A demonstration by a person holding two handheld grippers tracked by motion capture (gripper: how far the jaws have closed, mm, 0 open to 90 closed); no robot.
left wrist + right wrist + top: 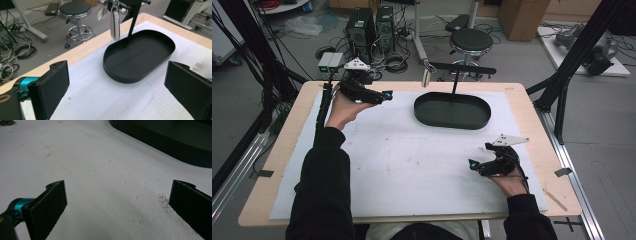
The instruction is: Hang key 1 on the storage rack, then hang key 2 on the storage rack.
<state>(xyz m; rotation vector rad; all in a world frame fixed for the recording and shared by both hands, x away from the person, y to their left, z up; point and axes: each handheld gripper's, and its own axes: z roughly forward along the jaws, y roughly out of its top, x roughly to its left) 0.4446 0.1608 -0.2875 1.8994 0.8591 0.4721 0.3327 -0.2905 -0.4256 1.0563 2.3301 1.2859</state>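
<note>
Two tools hover over the white mat (412, 170) on the counter (532, 130). Near the far left corner, the left tool (388, 95) gapes wide and empty, facing the black oval tray (452, 111) by the far edge. Near the right edge, the right tool (472, 164) is likewise spread wide, gripping nothing.

Tray (452, 111) on mat (402, 165), toward table's (287, 150) far edge. Stand post (455, 85) in tray's far side; keys (427, 77) hanging left of post. Left gripper (387, 95) near far-left corner; right gripper (472, 164) near right edge.
</note>
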